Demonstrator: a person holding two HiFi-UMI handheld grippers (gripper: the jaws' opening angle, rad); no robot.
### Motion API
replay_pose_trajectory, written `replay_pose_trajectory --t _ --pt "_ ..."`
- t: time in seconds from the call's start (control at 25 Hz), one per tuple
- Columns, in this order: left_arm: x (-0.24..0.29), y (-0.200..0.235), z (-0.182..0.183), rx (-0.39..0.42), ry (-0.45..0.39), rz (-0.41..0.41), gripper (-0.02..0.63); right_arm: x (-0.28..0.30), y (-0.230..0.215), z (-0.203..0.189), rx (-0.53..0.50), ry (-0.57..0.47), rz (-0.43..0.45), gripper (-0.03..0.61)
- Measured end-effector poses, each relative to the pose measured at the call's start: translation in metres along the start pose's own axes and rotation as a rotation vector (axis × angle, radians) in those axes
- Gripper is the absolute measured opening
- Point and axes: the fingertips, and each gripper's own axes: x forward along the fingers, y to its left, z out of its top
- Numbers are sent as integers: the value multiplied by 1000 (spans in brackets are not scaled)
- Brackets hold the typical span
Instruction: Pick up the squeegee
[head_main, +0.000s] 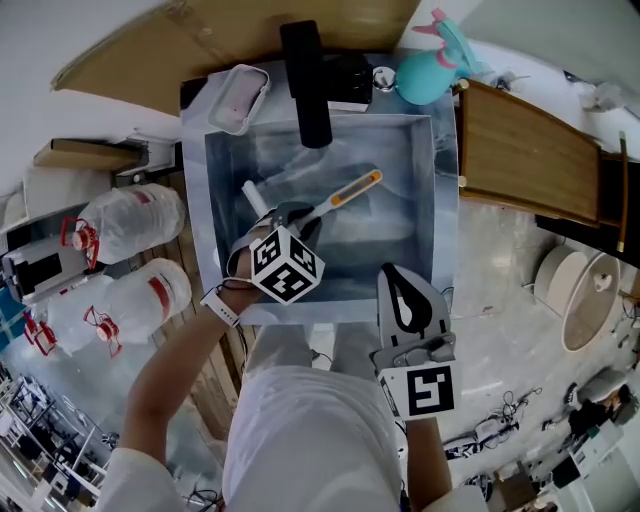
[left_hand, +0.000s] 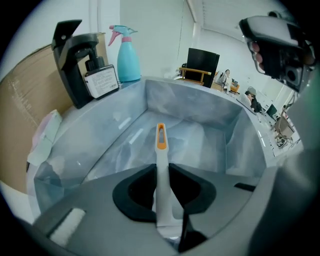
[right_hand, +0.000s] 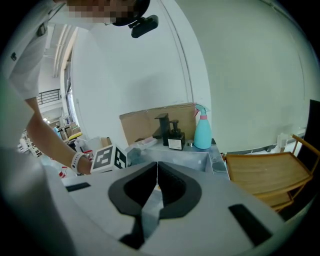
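The squeegee (head_main: 345, 195) has a white handle with an orange end and hangs inside the grey sink (head_main: 425, 200). My left gripper (head_main: 300, 216) is shut on its handle near the blade end. In the left gripper view the handle (left_hand: 160, 160) runs straight out between the two black pads (left_hand: 137, 192), above the sink floor. My right gripper (head_main: 392, 272) hovers at the sink's near right edge, away from the squeegee. Its jaws (right_hand: 157, 169) are shut tip to tip with nothing between them.
A black faucet (head_main: 305, 80) overhangs the sink's far side, with a white tray (head_main: 240, 97) to its left and a teal spray bottle (head_main: 425, 72) to its right. A wooden rack (head_main: 525, 150) stands right of the sink. Large plastic water bottles (head_main: 130, 222) lie on the left.
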Motion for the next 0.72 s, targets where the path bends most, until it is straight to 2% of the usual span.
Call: replay_pose_trajectory --t 0.36,0.72 --pt "-58 -7 15 -4 -74 47 75 -17 9 28 0 -45 3 6" --pt "-135 -3 38 -29 -190 121 74 -40 16 55 -79 -89 -8 6"
